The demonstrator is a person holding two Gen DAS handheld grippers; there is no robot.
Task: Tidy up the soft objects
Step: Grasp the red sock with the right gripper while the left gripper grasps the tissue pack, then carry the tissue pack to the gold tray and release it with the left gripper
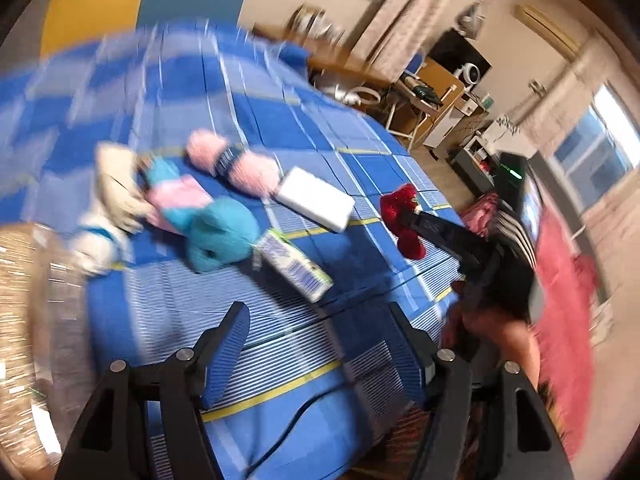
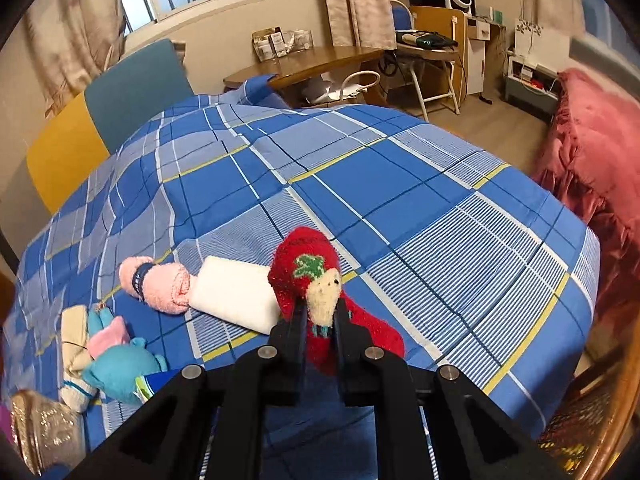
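A red fuzzy sock (image 2: 308, 264) with a cream bear face hangs between the jaws of my right gripper (image 2: 320, 316), which is shut on it above the bed. In the left wrist view the same sock (image 1: 412, 246) sits at the tip of the right gripper (image 1: 408, 214). My left gripper (image 1: 318, 320) is open with nothing between its blue pads. On the sheet lie a pink rolled towel (image 2: 160, 284) with a dark band, a white block (image 2: 236, 294), a teal and pink plush (image 1: 220, 236) and a cream sock (image 1: 116, 184).
A blue plaid bedsheet (image 2: 400, 184) covers the bed. A small printed packet (image 1: 296, 266) lies by the plush. A woven basket (image 1: 24, 320) stands at the left edge, a pink blanket (image 2: 592, 152) at the right. A wooden table (image 2: 304, 64) and chairs stand behind.
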